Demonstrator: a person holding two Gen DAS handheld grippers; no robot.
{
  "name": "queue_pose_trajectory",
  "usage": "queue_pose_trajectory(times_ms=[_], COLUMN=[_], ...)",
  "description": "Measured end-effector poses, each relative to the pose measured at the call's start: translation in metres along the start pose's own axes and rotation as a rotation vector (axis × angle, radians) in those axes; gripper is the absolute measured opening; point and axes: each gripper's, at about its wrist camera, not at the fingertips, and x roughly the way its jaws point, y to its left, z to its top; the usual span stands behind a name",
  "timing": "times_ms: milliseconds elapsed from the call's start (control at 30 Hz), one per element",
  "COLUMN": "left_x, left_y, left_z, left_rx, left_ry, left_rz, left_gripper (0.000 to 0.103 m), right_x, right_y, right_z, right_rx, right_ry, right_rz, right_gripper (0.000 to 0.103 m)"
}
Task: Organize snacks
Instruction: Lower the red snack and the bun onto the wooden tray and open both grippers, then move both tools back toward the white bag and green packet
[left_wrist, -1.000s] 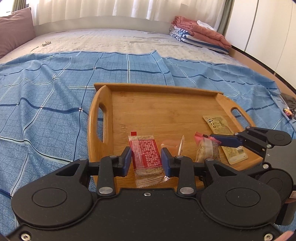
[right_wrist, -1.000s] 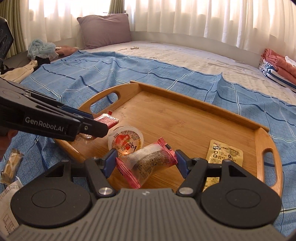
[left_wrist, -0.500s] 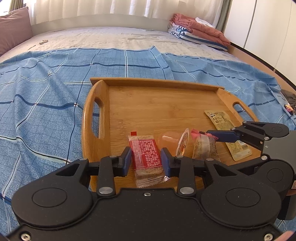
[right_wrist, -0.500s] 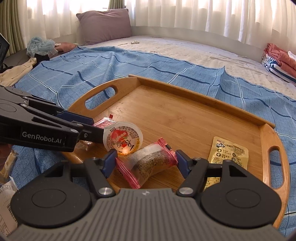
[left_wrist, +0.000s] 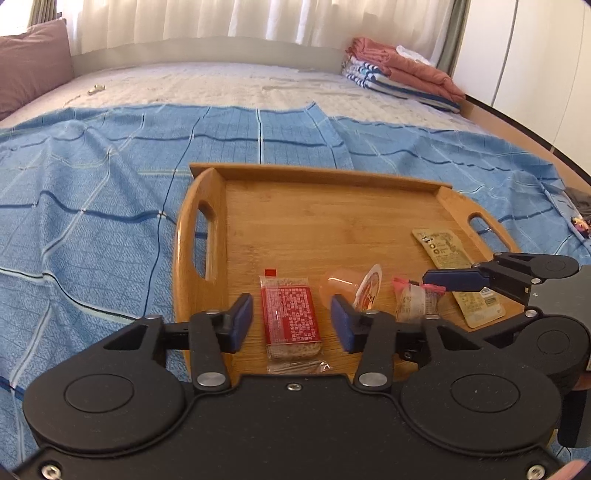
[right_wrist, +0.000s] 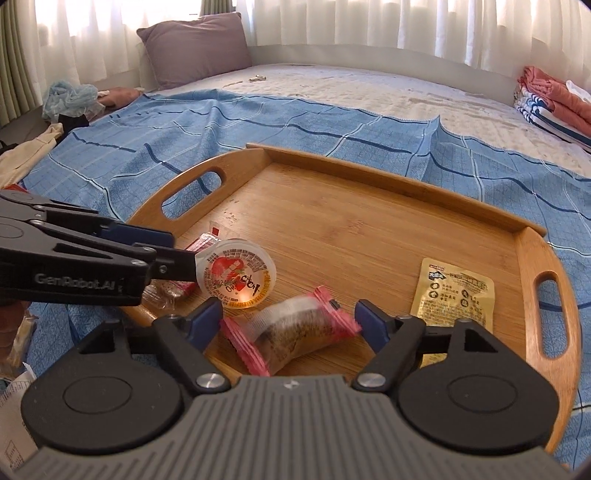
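Both tongs have just been opening: left tongs (left_wrist: 291, 323) gape around the red packet (left_wrist: 290, 314), right tongs (right_wrist: 290, 323) around the pink-ended snack (right_wrist: 295, 330), on the tray (right_wrist: 369, 229).

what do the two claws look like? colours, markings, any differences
Left claw: matte black body, two round raised discs, black linkage arms with silver pivot screws, blue pads; white "GenRobot.AI" lettering on its side in the right wrist view. Right claw: same black arms, discs and blue pads, but a grey ribbed centre plate. No cables visible.
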Motion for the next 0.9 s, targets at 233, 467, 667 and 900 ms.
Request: queue_pose_trajectory(times_ms=[233,467,667,900], left_x=[-0.031,-0.071,-0.108,-0.135], left_y=[-0.001,-0.005,-0.009,-0.015], left_z=[-0.001,-0.012,-0.033,-0.070], left_rx=[0.007,0.036,0.032,0.042], left_ry=[-0.051,-0.090,-0.123,-0.128], left_rz=[0.002,-0.014,-0.035,-0.026], left_gripper=[0.068,0.077,0.083,0.084], right_x=[-0.018,-0.049,-0.082,-0.115], right_y=[-0.007,-0.010,-0.007,-0.006], right_z=[0.006,-0.001,-0.020,-0.054], right_rx=[0.078,0.129,0.138,0.126], right_ry=[0.044,0.036,0.019,0.026], right_rz=[-0.042,-0.047,-0.086,-0.178], right_gripper=[0.098,0.103,0.103,0.103])
